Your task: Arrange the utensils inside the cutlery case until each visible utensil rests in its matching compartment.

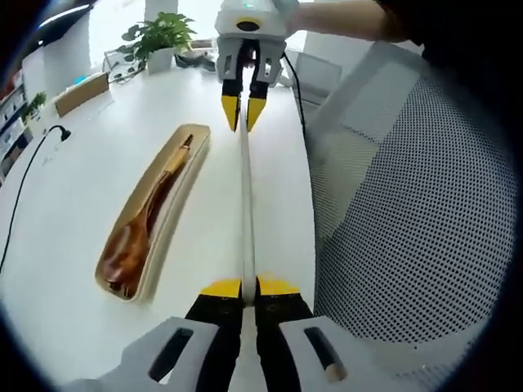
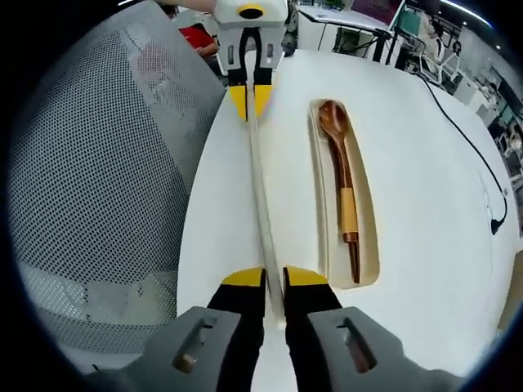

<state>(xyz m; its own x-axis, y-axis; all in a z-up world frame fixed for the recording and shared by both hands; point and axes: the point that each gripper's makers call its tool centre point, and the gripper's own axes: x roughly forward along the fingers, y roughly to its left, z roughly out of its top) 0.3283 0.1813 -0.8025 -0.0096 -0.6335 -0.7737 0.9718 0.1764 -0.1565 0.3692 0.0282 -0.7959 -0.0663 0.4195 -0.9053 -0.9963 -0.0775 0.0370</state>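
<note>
A long thin white piece (image 1: 244,196) stretches between my two grippers above the white table (image 1: 65,229). In the left gripper view my left gripper (image 1: 248,286) is shut on its near end, and the right gripper (image 1: 243,110) pinches its far end. In the right gripper view my right gripper (image 2: 274,278) is shut on the white piece (image 2: 260,188), while the left gripper (image 2: 249,100) clamps the other end. Beside it lies the cream cutlery case (image 1: 169,233) (image 2: 373,224), open, with a brown wooden spoon (image 1: 147,220) (image 2: 341,175) lying lengthwise inside.
A grey mesh chair (image 1: 417,204) (image 2: 90,180) stands right against the table edge. A potted plant (image 1: 159,37) sits at the far end. A black cable (image 1: 33,163) (image 2: 470,143) trails over the table beyond the case. A person's arm (image 1: 351,20) holds the right gripper.
</note>
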